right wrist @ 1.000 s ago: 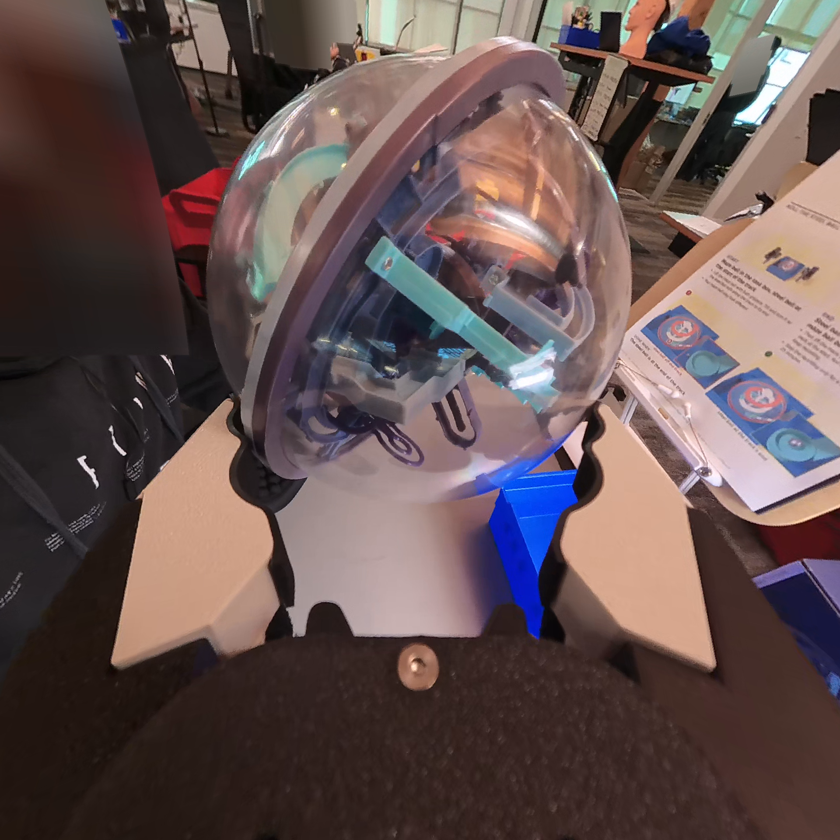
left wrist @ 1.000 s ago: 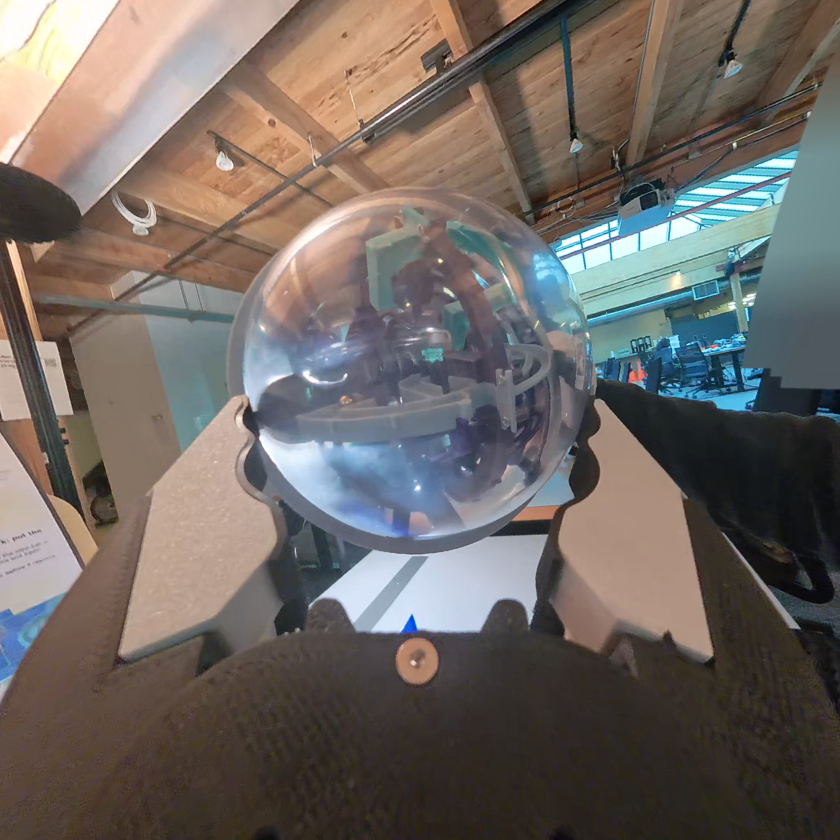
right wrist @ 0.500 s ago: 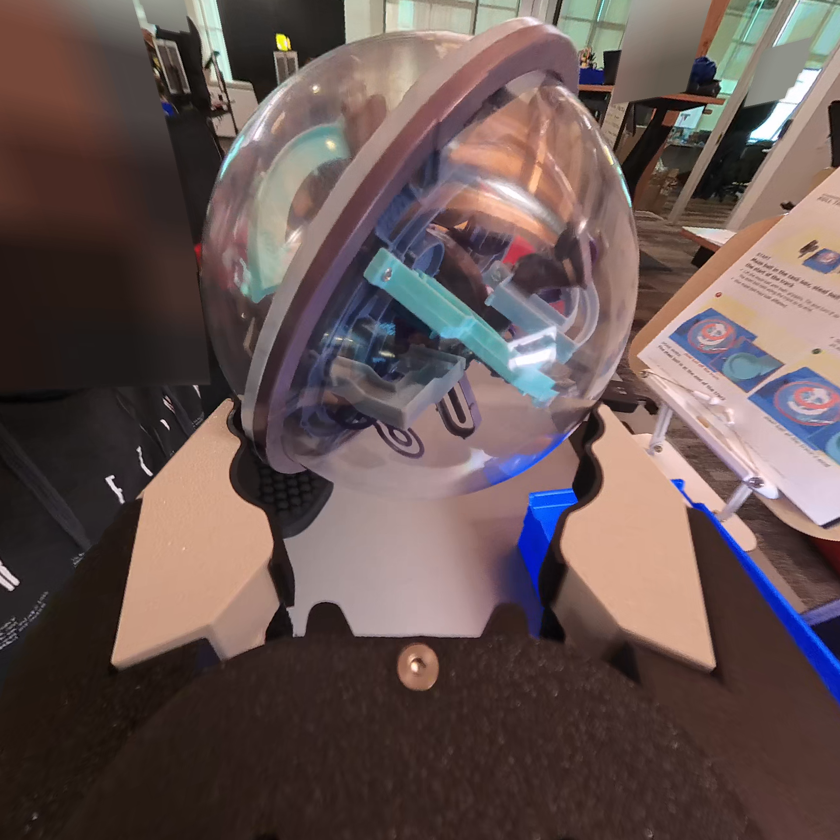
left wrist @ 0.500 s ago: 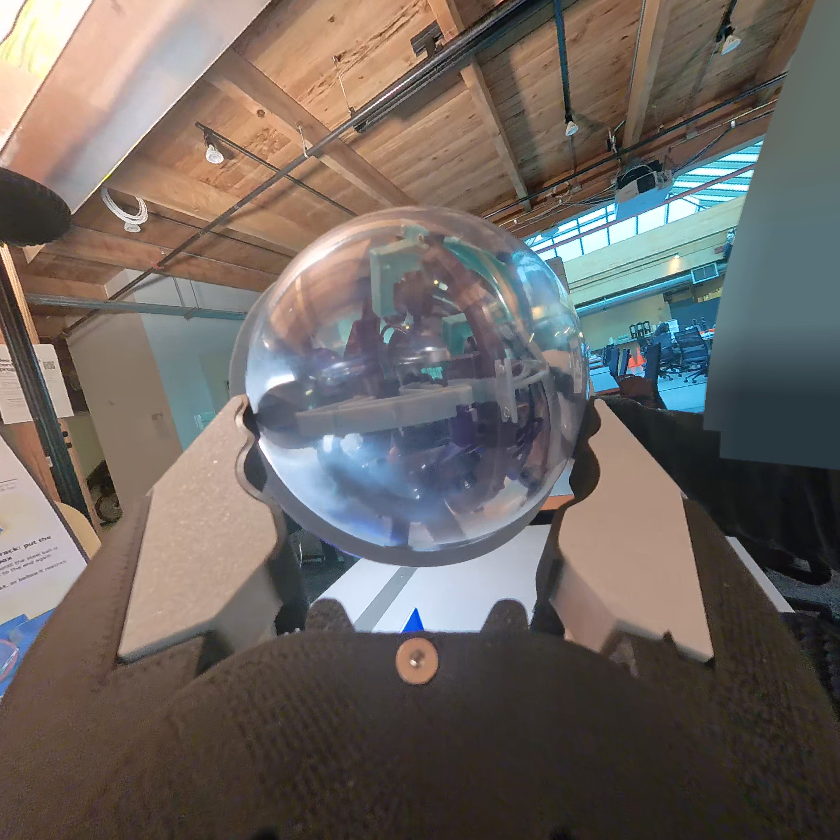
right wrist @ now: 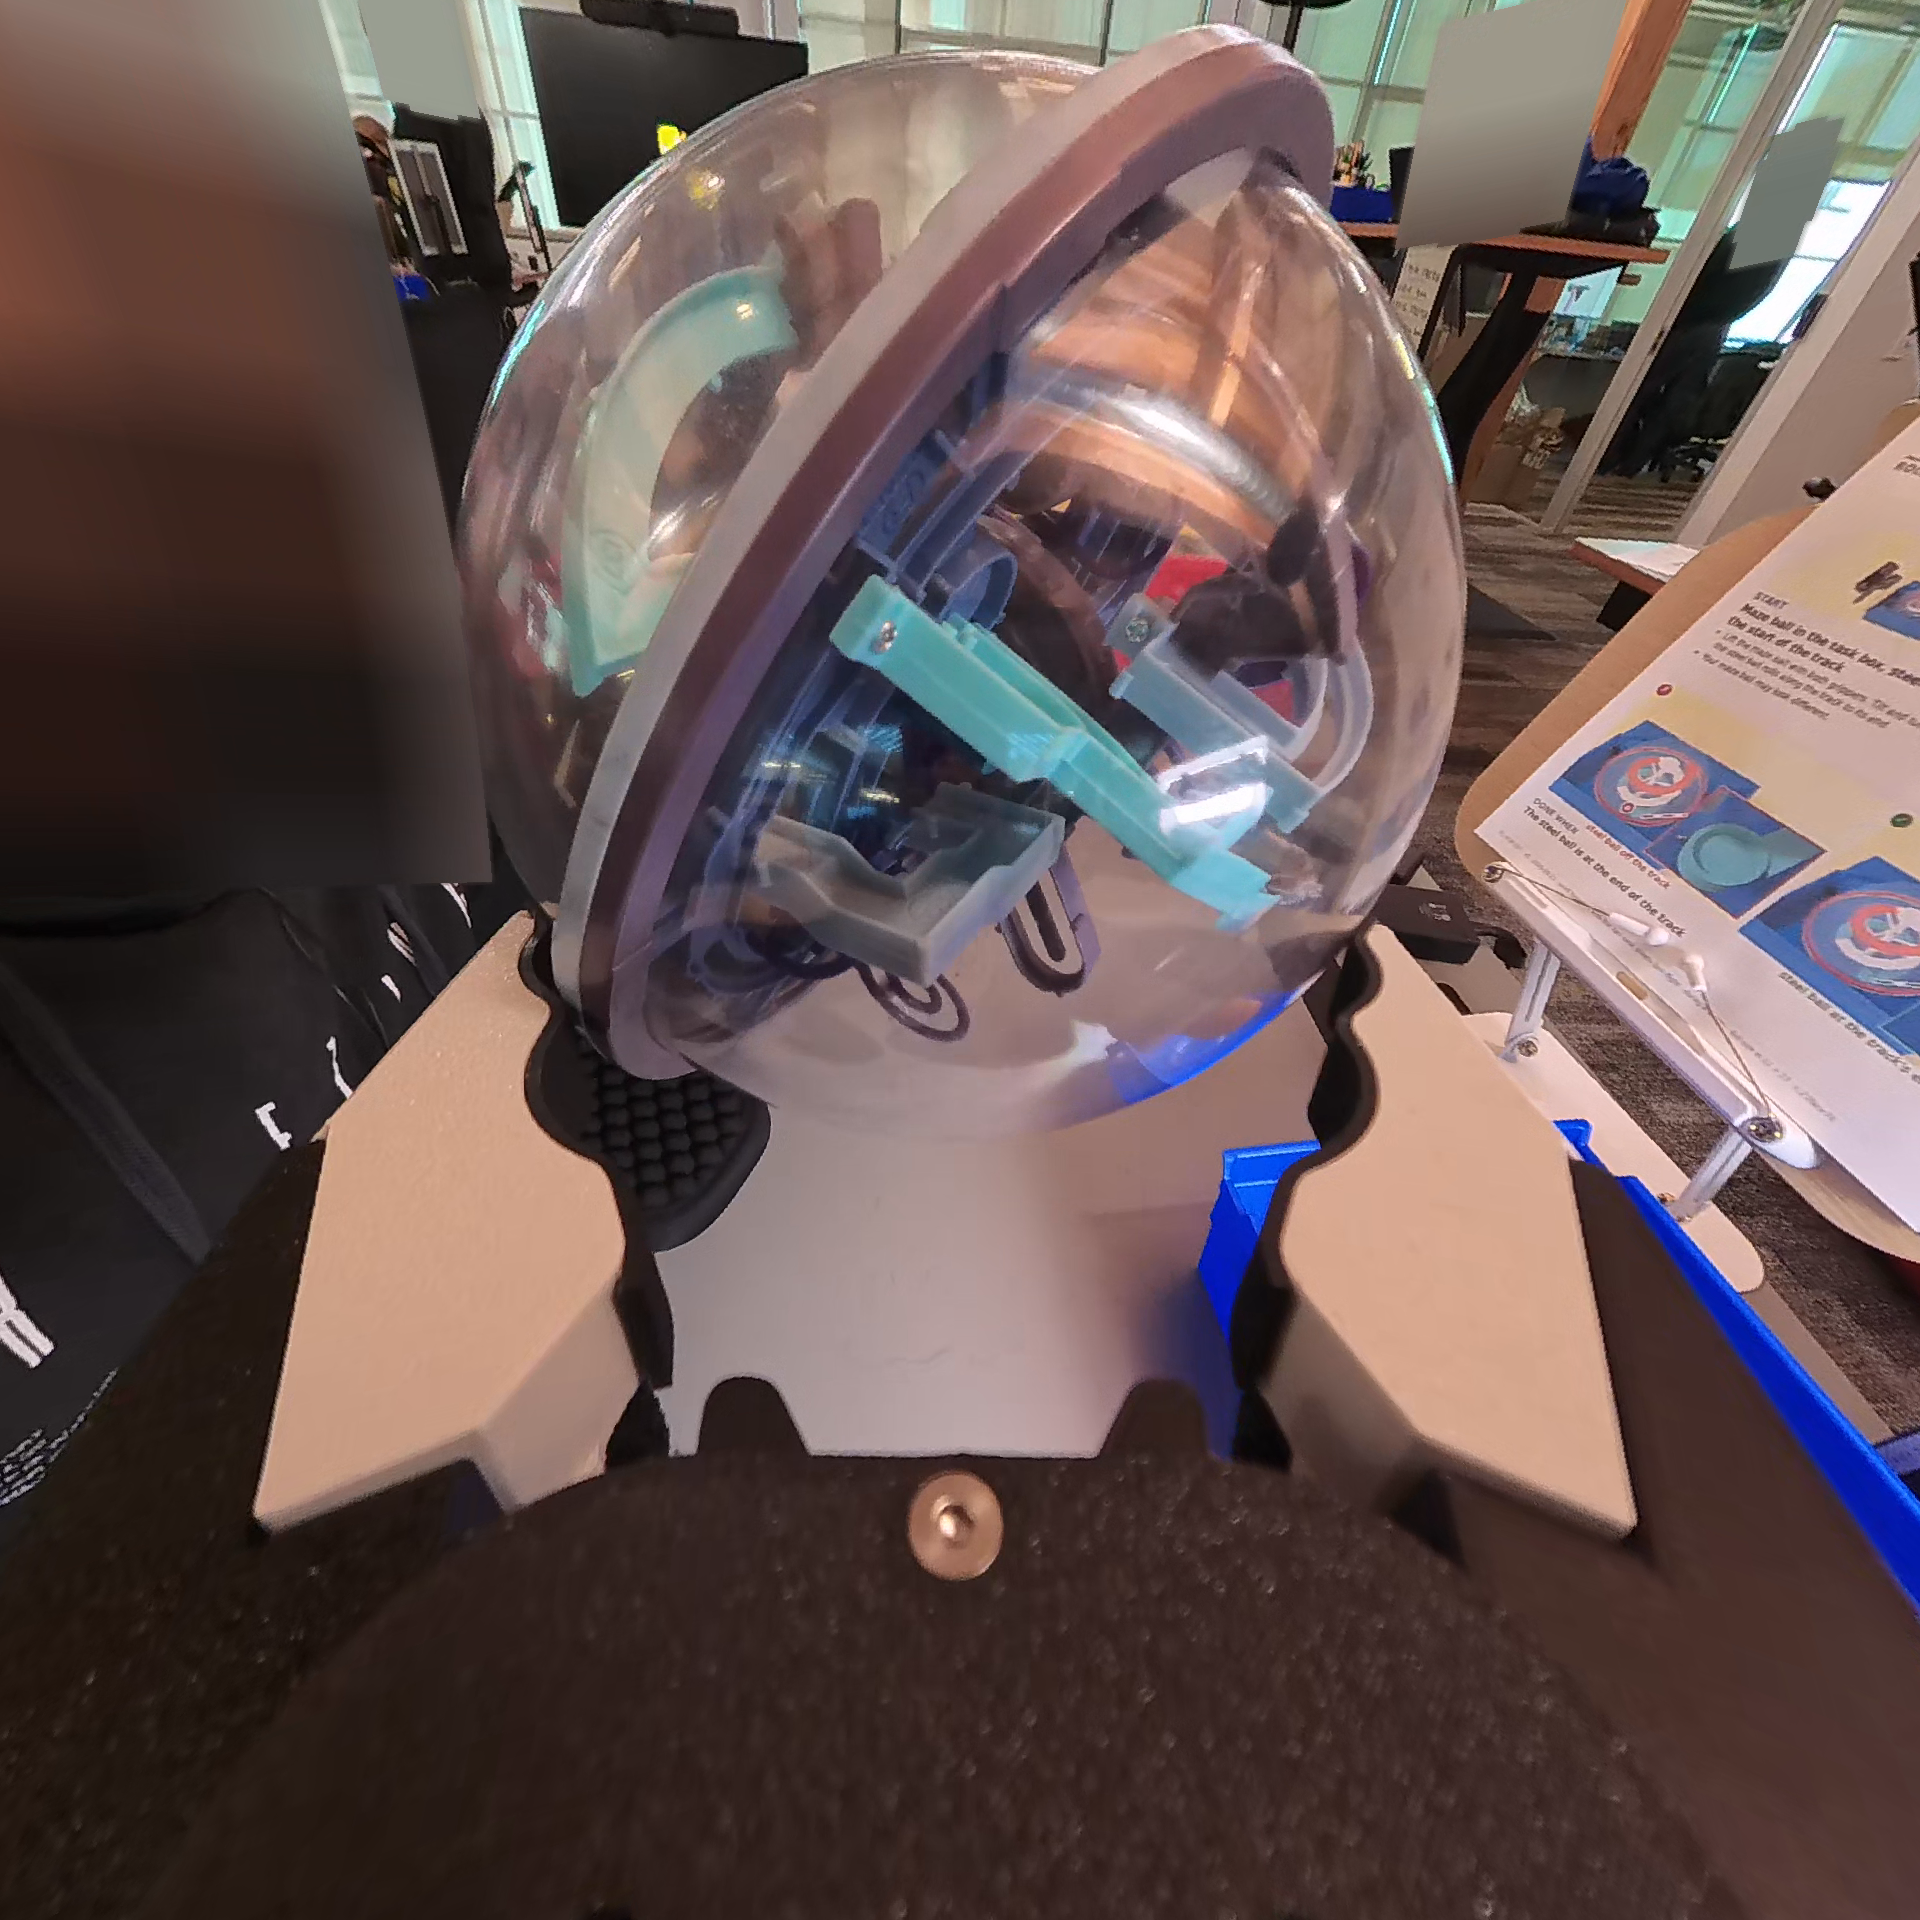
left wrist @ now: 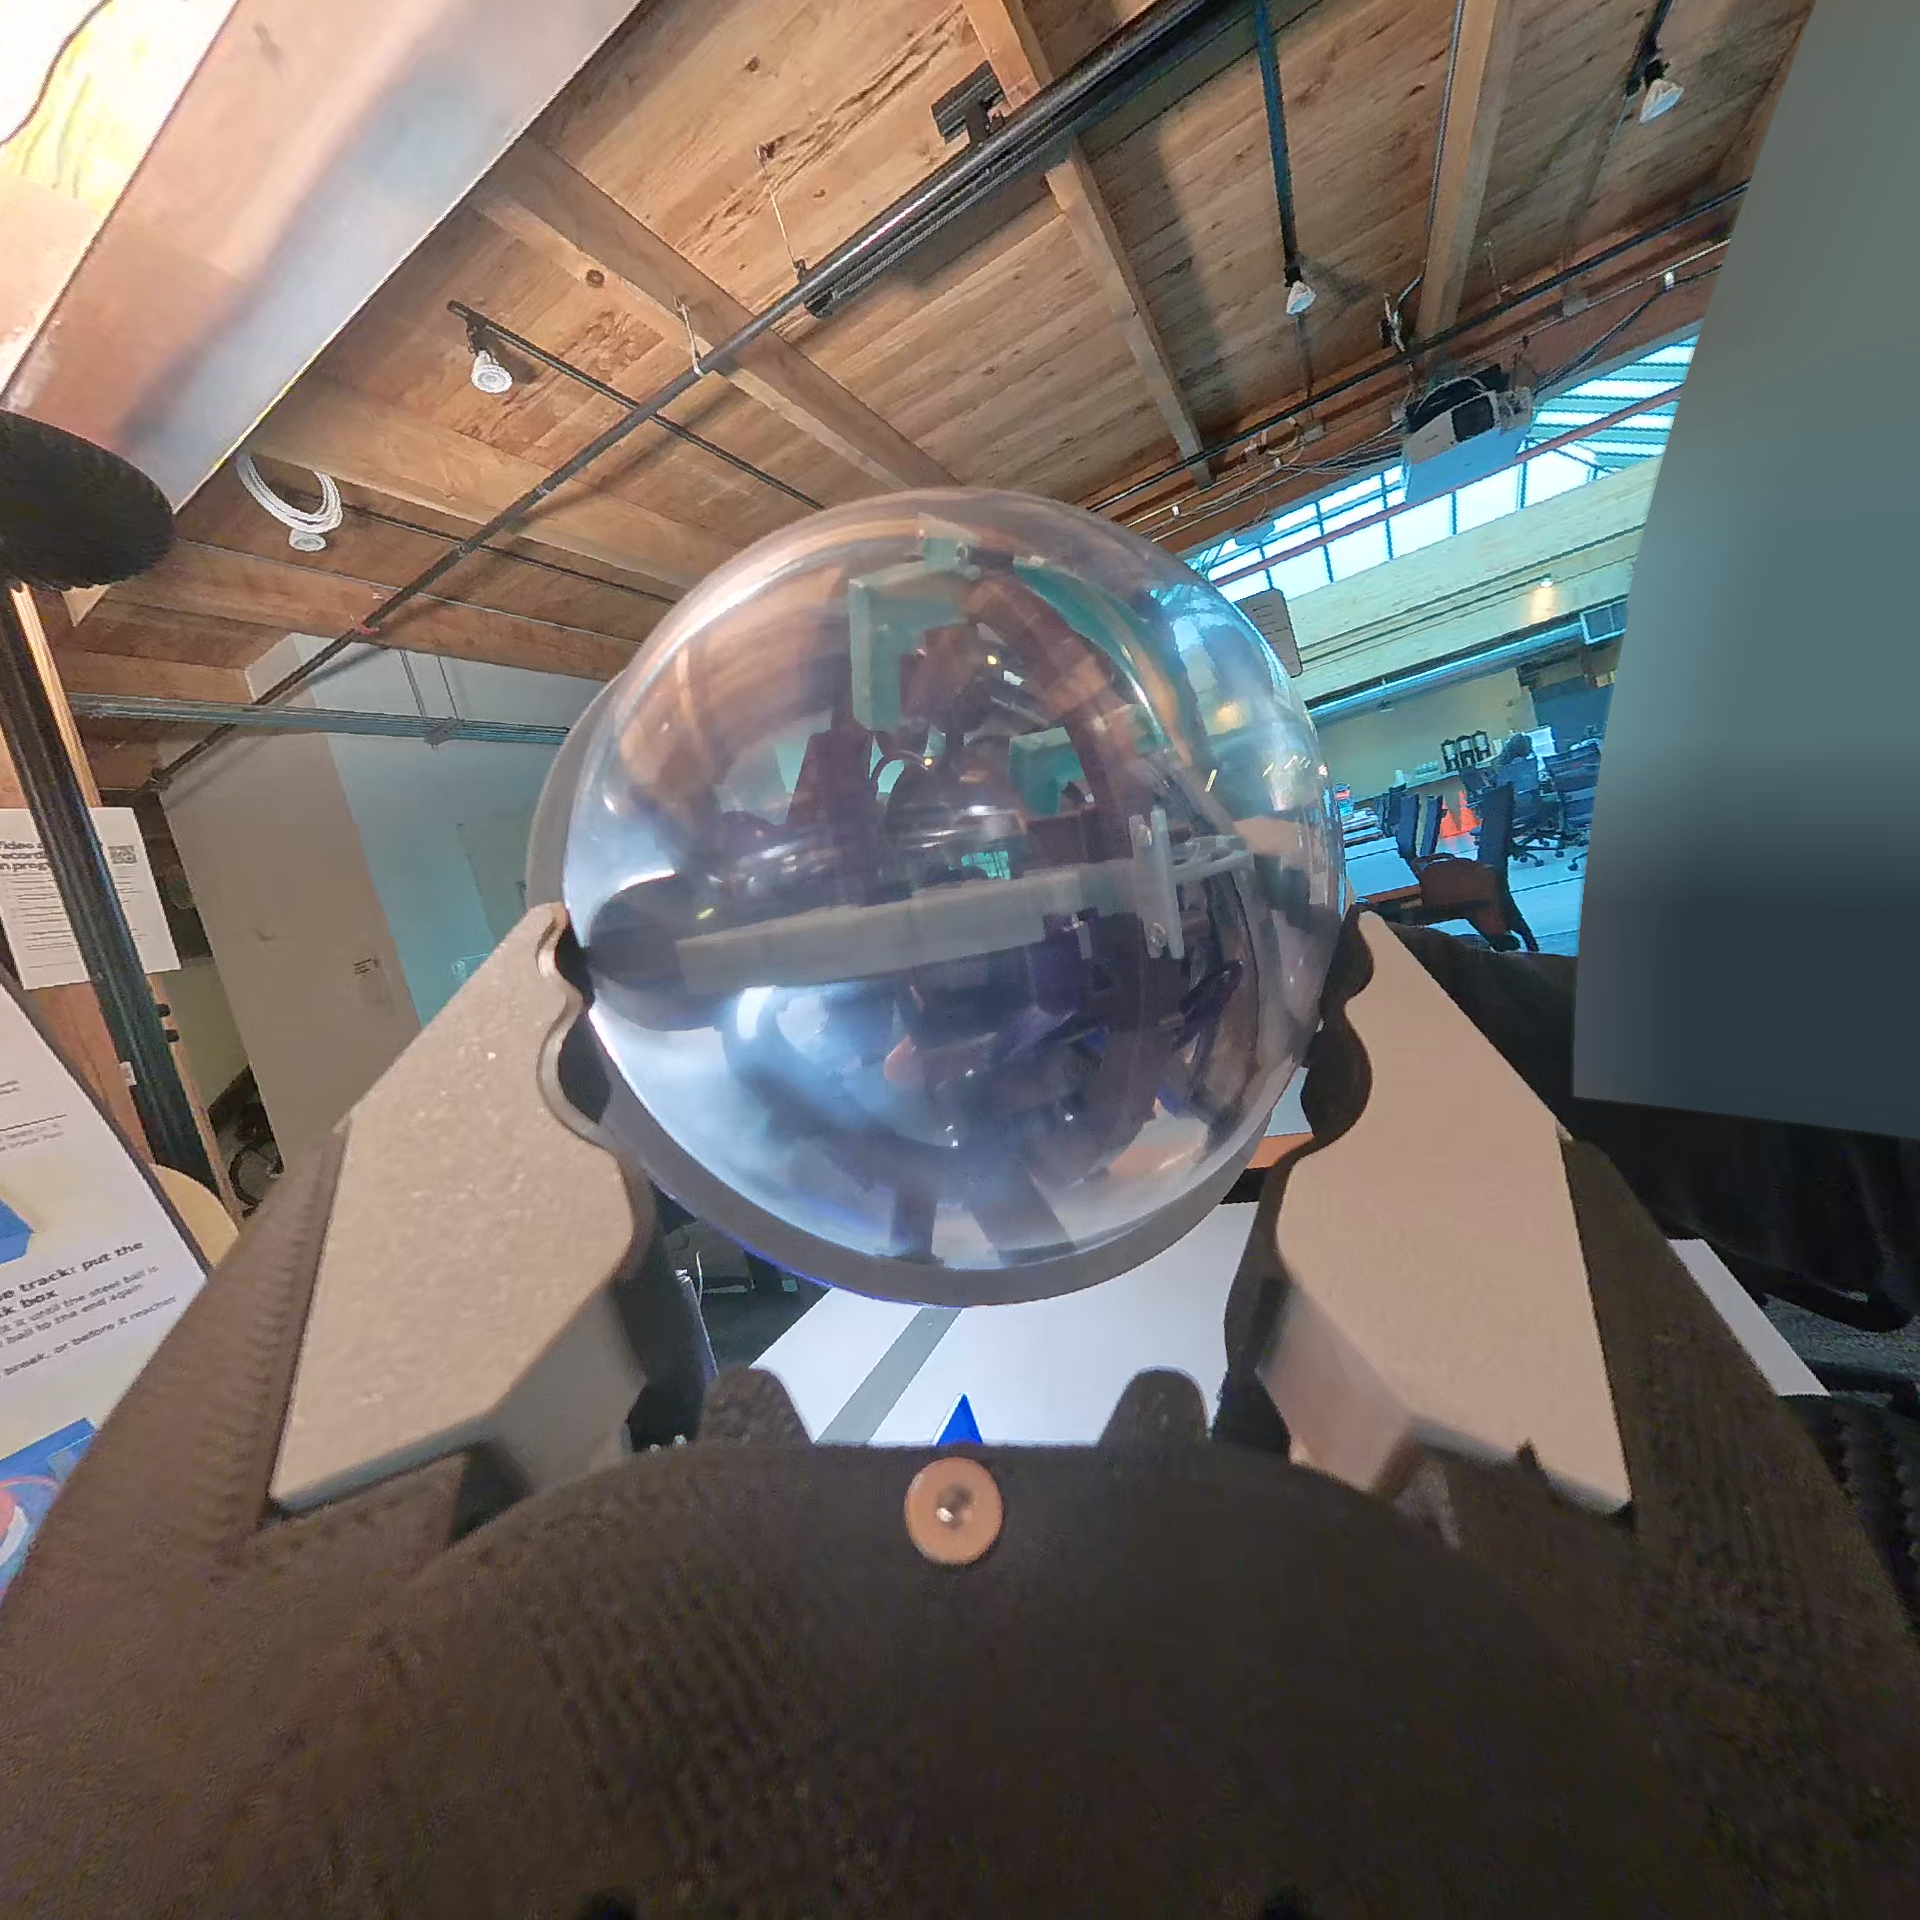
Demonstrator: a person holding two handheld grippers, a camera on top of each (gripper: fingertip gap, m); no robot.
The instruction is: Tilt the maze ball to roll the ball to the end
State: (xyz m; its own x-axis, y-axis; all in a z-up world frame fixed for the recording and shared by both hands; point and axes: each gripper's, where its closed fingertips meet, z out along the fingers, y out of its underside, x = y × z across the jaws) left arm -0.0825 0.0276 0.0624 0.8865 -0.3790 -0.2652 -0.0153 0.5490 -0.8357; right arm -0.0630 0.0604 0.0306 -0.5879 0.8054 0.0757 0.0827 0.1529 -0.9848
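The maze ball (left wrist: 945,894) is a clear plastic sphere with a grey rim band and teal, grey and purple tracks inside. Both grippers hold it up in the air. My left gripper (left wrist: 951,997) is shut on it from below and points up toward the wooden ceiling. My right gripper (right wrist: 956,997) is shut on the maze ball (right wrist: 966,582), whose rim band runs diagonally from lower left to upper right. A teal track (right wrist: 1060,748) and a grey trough (right wrist: 935,894) show inside. I cannot make out the small steel ball.
A white table (right wrist: 935,1299) lies below the ball. A blue bin (right wrist: 1714,1351) stands at the right. An instruction sheet on a wooden stand (right wrist: 1704,831) is farther right, and also shows at the left in the left wrist view (left wrist: 73,1299). A person in dark clothing (right wrist: 208,1091) stands at the left.
Both grippers have tilted the maze ball. In the left wrist view the grey track has levelled out. In the right wrist view the background has slid down and the blue bin has shifted right.
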